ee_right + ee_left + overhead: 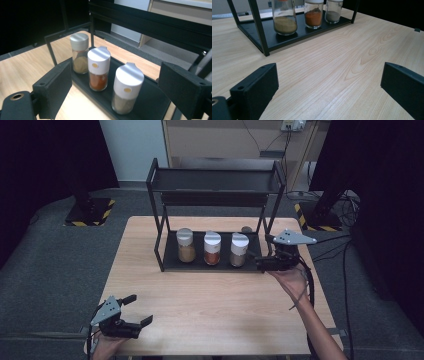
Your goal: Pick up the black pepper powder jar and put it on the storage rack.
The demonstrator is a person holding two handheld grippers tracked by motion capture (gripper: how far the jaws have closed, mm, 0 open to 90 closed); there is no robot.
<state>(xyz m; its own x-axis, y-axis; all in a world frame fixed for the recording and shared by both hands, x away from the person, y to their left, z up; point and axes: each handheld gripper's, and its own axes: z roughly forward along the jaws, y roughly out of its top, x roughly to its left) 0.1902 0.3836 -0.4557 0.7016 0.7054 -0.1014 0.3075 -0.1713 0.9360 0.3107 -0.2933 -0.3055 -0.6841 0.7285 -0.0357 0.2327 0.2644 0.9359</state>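
Observation:
A black two-tier rack [215, 181] stands at the back of the wooden table [210, 295]. Three spice jars stand in a row on its lower shelf [171, 261]: tan powder [185, 246], orange powder [212, 249] and grey powder [238, 250]. My right gripper [263, 251] hovers open at the rack's right end, pointing left at the jars. In the right gripper view the grey jar [127, 87] stands nearest between the wide-apart jaws, untouched, with the orange jar [98, 70] and tan jar [80, 53] beyond. My left gripper [141, 309] rests open near the table's front left corner.
The left gripper view looks across bare wood to the rack's front corner post [259, 30]. A small dark round thing [246, 229] lies behind the rack. Stand bases with yellow-black stripes [90, 212] and cables [345, 205] sit on the floor beyond.

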